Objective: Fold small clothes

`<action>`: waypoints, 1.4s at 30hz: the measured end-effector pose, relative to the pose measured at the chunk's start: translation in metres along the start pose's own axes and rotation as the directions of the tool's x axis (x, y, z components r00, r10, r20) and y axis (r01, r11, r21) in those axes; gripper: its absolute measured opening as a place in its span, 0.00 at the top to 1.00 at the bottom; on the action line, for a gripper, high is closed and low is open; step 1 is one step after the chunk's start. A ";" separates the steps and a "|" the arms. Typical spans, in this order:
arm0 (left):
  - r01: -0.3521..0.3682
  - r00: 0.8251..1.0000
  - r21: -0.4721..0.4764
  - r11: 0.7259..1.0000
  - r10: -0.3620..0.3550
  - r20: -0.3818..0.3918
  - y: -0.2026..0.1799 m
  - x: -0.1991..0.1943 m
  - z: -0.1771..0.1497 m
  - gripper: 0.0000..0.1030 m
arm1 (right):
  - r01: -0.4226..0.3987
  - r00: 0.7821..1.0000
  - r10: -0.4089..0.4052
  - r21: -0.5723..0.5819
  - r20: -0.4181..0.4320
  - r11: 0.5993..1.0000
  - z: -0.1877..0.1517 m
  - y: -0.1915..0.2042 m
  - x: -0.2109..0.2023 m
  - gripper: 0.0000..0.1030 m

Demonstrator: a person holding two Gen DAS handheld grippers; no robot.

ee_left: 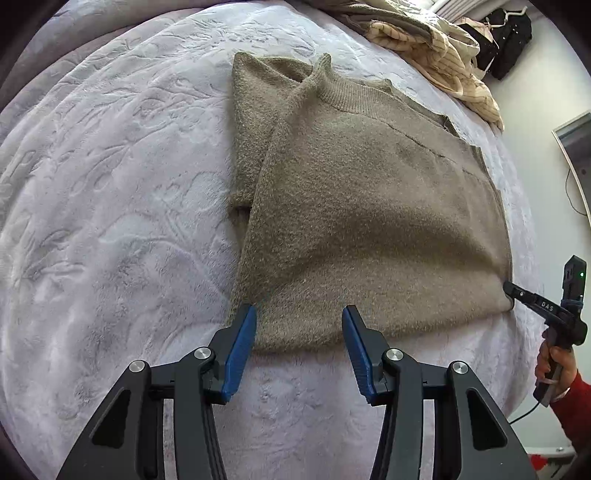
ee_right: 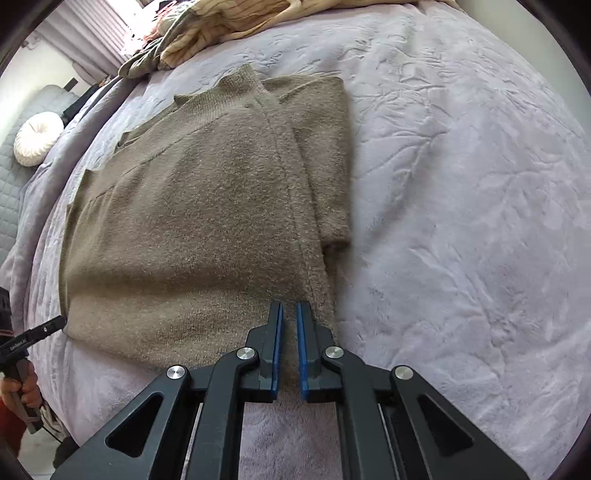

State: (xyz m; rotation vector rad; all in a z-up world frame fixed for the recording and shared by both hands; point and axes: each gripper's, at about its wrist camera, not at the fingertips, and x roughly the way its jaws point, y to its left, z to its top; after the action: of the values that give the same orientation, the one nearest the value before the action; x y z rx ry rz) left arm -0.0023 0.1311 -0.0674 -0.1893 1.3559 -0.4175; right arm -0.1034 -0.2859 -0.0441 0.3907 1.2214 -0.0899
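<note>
A brown knit sweater (ee_left: 362,206) lies flat on the lilac bedspread (ee_left: 110,221), collar far, hem near, sleeves folded in. My left gripper (ee_left: 299,314) is open, its blue pads over the hem near the sweater's left corner, holding nothing. In the right wrist view the same sweater (ee_right: 192,206) fills the middle. My right gripper (ee_right: 290,310) is almost closed, pads pinching the sweater's hem at its right edge. The right gripper also shows at the far right of the left wrist view (ee_left: 511,288), and the left gripper at the left edge of the right wrist view (ee_right: 61,321).
A heap of cream and olive clothes (ee_left: 436,48) lies at the far end of the bed, also in the right wrist view (ee_right: 207,33). A white round cushion (ee_right: 37,142) sits on a grey sofa left of the bed. Dark bags (ee_left: 506,40) hang on the wall.
</note>
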 end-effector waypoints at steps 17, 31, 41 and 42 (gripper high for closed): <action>0.256 0.963 -0.459 0.851 -0.263 0.050 0.048 0.015 -0.010 0.50 | -0.360 0.928 0.346 0.587 0.141 0.725 -0.060 -0.055 -0.011 0.59; 0.156 0.987 -0.397 0.905 -0.129 0.095 0.035 0.005 -0.017 0.91 | -0.248 0.965 0.258 0.455 0.041 0.856 -0.035 -0.041 0.004 0.90; -0.016 0.996 -0.319 0.948 0.042 0.076 0.042 -0.013 -0.035 0.91 | -0.195 0.974 0.222 0.347 -0.038 0.917 -0.039 -0.010 -0.005 0.83; -0.047 0.995 -0.298 0.953 0.071 0.072 0.039 -0.017 -0.034 0.91 | -0.213 0.970 0.240 0.319 -0.048 0.924 -0.041 -0.001 -0.010 0.83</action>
State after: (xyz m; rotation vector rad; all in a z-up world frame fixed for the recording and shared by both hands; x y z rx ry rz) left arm -0.0309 0.1776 -0.0733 -0.4083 1.3352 -0.1518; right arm -0.1443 -0.2742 -0.0468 0.8179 1.2408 -0.0673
